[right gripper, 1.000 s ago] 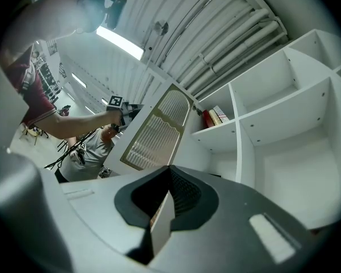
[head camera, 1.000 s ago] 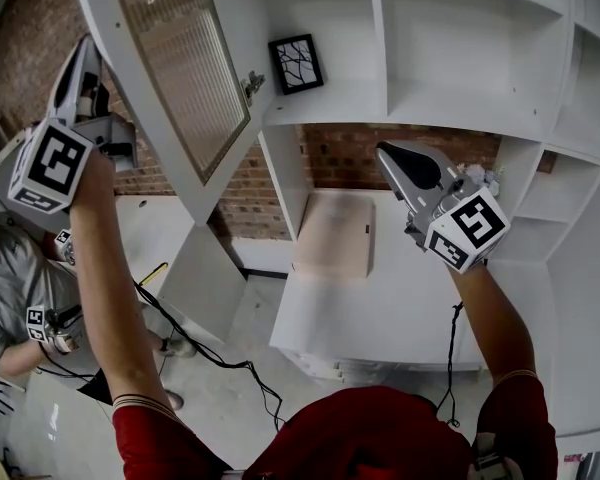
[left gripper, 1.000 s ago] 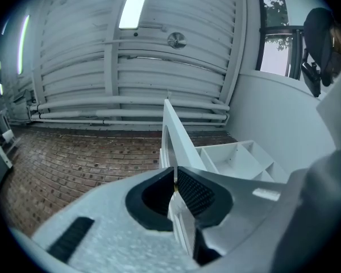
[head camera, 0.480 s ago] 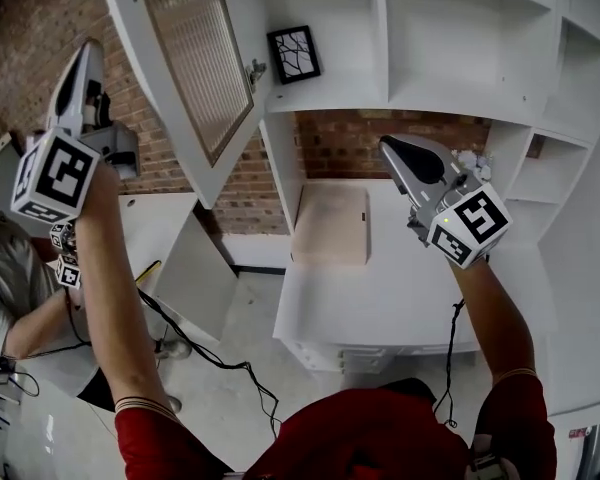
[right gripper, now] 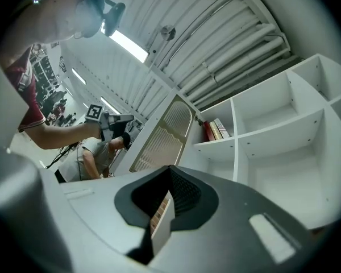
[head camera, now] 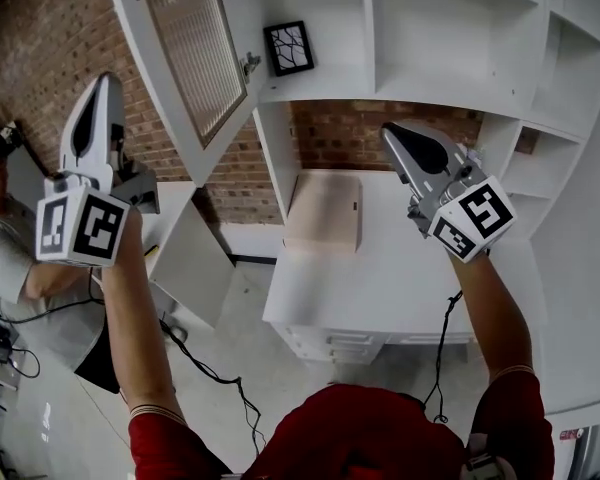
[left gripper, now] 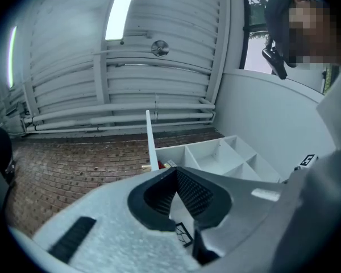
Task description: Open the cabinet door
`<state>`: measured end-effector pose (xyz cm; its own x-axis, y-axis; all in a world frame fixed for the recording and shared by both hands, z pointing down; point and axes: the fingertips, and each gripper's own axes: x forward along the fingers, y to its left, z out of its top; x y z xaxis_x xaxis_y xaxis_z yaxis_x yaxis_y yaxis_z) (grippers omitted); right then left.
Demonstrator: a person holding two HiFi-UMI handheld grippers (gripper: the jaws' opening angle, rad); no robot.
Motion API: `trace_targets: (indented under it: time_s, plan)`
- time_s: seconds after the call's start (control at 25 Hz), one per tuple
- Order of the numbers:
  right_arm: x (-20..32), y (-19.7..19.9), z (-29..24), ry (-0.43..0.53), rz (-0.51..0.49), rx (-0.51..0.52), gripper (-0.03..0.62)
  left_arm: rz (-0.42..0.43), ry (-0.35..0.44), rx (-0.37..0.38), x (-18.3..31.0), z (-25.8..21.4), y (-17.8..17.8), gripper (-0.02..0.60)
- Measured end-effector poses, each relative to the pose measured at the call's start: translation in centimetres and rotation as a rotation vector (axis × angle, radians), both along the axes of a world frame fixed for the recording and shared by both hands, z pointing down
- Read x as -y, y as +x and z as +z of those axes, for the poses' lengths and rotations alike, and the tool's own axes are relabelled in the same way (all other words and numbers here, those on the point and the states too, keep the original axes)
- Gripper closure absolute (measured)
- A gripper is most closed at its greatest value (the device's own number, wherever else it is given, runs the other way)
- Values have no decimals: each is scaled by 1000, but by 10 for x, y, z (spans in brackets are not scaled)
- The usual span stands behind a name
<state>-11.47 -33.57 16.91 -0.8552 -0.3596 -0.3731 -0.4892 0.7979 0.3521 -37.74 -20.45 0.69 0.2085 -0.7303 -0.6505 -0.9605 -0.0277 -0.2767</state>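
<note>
The white cabinet door (head camera: 190,58) with its ribbed glass panel stands swung open at the upper left of the head view. In the left gripper view its thin edge (left gripper: 150,138) shows, and in the right gripper view its panel (right gripper: 165,132). My left gripper (head camera: 102,83) points upward to the left of the door, apart from it. Its jaws (left gripper: 176,170) are shut with nothing in them. My right gripper (head camera: 388,128) is raised in front of the open shelves, also shut (right gripper: 170,169) and empty.
A framed picture (head camera: 288,48) stands on the shelf behind the open door, and books (right gripper: 215,129) on a shelf above. A beige panel (head camera: 325,211) lies on the white counter (head camera: 380,288). Another person (head camera: 10,258) is at the left. Cables (head camera: 205,368) trail across the floor.
My left gripper has come down and drawn away from the door's outer edge. The right gripper has shifted slightly. The door stays open.
</note>
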Motion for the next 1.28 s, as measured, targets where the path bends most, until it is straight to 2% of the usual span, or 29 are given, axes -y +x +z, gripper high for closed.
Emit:
trace_targets:
  time_s: [0.2,0.48,0.72,1.0,1.28]
  plan:
    - [-22,37,-6,-10,-36,36,582,40,-71,8,-3,42,69,577]
    - [-73,82,15,-27,-99,16,582,106,-232,-46,-8,123,172,577]
    - [-103,120,54,-114,-121,46,582,111,-304,-8,-35,189,247,577]
    - [-121,148,89,-187,-86,105,582,206,-388,-35,-46,251,304,577]
    - [-157,135,115,-169,-50,76,582,270,-442,-47,-61,289,314,577]
